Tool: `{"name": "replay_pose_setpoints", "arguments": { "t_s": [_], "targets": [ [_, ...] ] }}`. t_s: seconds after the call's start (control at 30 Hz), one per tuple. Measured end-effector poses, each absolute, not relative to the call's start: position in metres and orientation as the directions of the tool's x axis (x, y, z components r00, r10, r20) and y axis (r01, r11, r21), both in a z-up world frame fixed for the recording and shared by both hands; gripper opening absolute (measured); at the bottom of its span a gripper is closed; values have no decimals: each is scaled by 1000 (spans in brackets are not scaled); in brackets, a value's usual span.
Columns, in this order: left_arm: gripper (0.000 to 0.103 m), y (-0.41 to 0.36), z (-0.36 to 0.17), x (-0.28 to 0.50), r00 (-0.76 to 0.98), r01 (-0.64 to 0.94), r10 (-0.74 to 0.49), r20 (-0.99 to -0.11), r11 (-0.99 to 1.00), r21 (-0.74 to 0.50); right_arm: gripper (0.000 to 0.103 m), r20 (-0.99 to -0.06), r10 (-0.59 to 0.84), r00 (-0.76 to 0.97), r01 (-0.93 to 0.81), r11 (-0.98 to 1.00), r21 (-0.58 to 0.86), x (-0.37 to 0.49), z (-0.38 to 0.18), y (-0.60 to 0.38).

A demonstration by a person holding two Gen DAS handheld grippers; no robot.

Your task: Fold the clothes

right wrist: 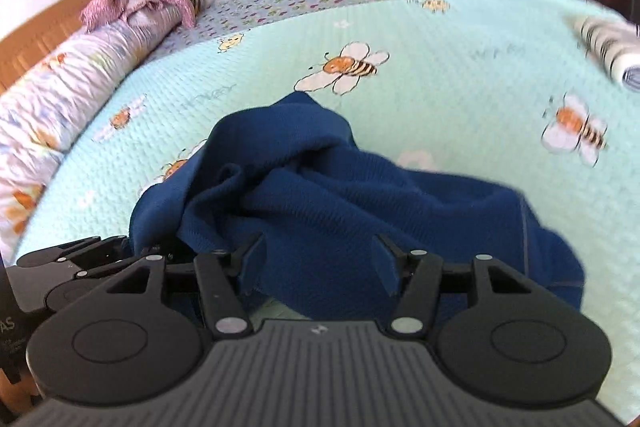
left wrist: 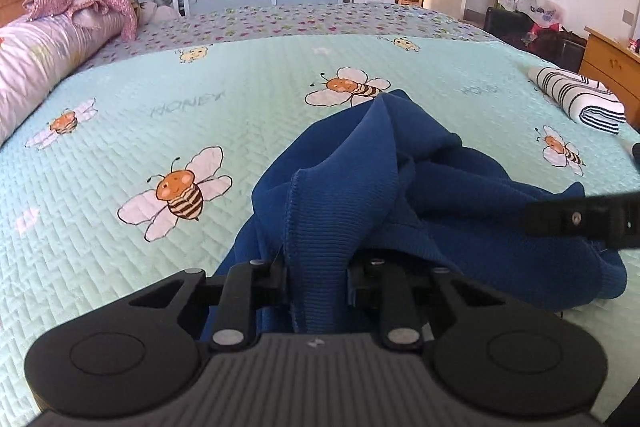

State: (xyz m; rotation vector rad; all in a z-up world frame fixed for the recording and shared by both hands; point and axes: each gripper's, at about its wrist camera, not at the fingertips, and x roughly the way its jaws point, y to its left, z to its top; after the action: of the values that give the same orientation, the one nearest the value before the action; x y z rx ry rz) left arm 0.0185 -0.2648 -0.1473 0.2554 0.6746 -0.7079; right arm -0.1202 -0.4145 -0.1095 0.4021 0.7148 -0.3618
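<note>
A dark blue ribbed garment [left wrist: 420,195] lies crumpled in a heap on the bed [left wrist: 200,115], near its front edge, stitched hem upward. No clear long axis shows. The left gripper [left wrist: 318,279] pinches a fold of the hem. The right gripper [right wrist: 320,263] has fingers spread, cloth between them.

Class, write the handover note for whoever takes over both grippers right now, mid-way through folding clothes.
Left gripper: shut on a stitched edge of the blue garment.
Right gripper: jaws spread, blue cloth between them; a firm grip cannot be told.
The garment lies crumpled on the bee-print bedspread.
Done: a striped garment lies folded at the far right.
Left: spread the blue one flat, then fold it.
</note>
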Motion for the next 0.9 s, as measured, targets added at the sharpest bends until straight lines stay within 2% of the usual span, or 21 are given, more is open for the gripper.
{"name": "replay_pose_setpoints", "arguments": {
  "t_s": [0.27,0.47,0.63,0.73,0.9],
  "targets": [
    [34,-261,-152,21,552,666,-515,-655,745,-24,60,-715,-244,656,441,892,100,-102,-110,-406],
    [37,-259,-153,23,544,666,-523,-657,745,-42,60,-730,-245,638,428,901,72,-90,-112,-402],
    [47,-257,-155,24,548,658,-516,-658,752,-41,61,-753,-241,612,422,905,53,-79,-123,-400],
    [59,-255,-156,25,555,648,-507,-660,760,-38,61,-767,-237,596,419,907,45,-72,-131,-398],
    [64,-253,-159,27,549,644,-509,-664,763,-52,66,-780,-233,580,417,908,38,-65,-143,-399]
  ]
}}
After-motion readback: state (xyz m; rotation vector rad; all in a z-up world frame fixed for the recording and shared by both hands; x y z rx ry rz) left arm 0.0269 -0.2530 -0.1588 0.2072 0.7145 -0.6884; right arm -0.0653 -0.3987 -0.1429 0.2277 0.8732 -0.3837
